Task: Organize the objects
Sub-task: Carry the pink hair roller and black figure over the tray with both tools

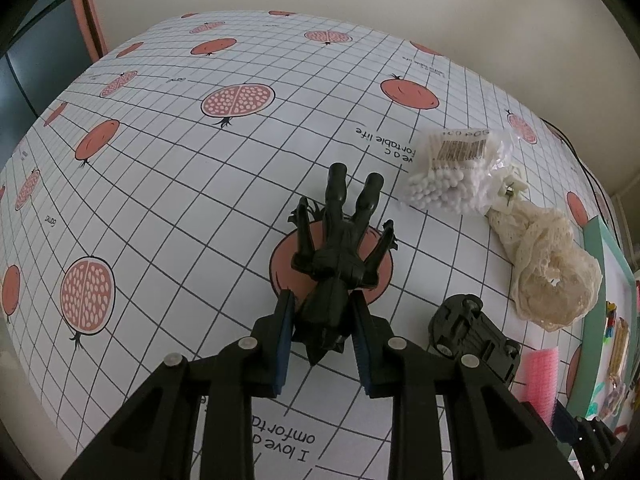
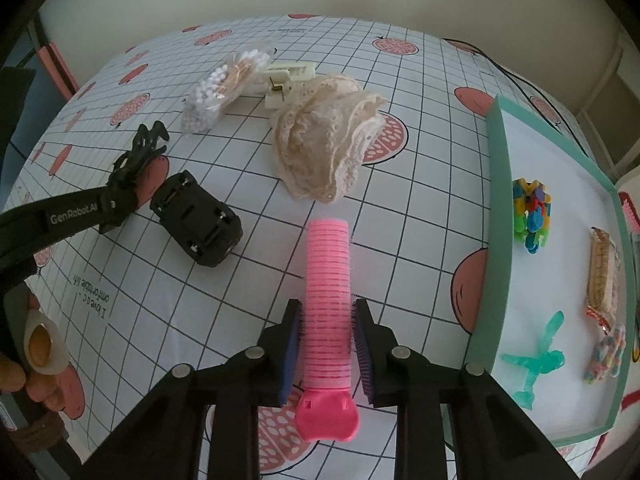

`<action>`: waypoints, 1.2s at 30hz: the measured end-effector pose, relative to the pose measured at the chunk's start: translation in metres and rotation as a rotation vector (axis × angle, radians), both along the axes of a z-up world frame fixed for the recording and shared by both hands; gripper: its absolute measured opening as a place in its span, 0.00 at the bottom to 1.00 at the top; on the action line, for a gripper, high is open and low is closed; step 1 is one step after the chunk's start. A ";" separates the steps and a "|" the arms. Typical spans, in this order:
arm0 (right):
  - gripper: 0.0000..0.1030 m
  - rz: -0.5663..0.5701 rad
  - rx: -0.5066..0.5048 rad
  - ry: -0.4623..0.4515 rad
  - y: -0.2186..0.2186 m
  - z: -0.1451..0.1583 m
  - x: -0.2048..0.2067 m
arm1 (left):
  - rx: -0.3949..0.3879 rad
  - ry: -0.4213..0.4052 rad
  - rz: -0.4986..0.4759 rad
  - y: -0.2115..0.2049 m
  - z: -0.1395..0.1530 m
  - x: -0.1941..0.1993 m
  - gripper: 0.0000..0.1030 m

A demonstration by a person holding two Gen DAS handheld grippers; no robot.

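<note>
Both grippers grip an item over the pomegranate-print tablecloth [image 1: 168,184].

The left gripper [image 1: 322,312] has its jaws closed narrowly on the head end of a black toy figure [image 1: 340,256], whose legs point to the far side while it lies on the cloth. Just right of it a black toy car [image 2: 198,220] lies upside down. The right gripper [image 2: 326,328] clamps a pink hair roller [image 2: 326,280] between its pads, near the middle of the table. Farther off lie a cream lace cloth [image 2: 324,148], a bag of cotton swabs [image 2: 220,88] and a white clip [image 2: 286,80]. At the right stands a teal-rimmed tray [image 2: 500,216] holding small colourful toys.
</note>
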State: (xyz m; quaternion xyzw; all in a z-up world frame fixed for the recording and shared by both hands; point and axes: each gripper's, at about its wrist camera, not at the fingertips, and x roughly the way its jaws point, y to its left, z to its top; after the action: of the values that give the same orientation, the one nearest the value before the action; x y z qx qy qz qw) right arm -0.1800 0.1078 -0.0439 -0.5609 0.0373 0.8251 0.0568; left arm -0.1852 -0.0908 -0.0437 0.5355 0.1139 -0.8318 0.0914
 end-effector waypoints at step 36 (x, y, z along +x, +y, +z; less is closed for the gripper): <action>0.26 -0.147 -0.060 0.265 0.034 0.048 0.013 | 0.133 0.037 0.068 -0.012 0.010 0.009 0.27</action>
State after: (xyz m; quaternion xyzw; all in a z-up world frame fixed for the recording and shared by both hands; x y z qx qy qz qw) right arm -0.1667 0.1420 0.0039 -0.4442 0.1101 0.8840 0.0951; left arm -0.1762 -0.1024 -0.0340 0.5208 0.1885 -0.8286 0.0818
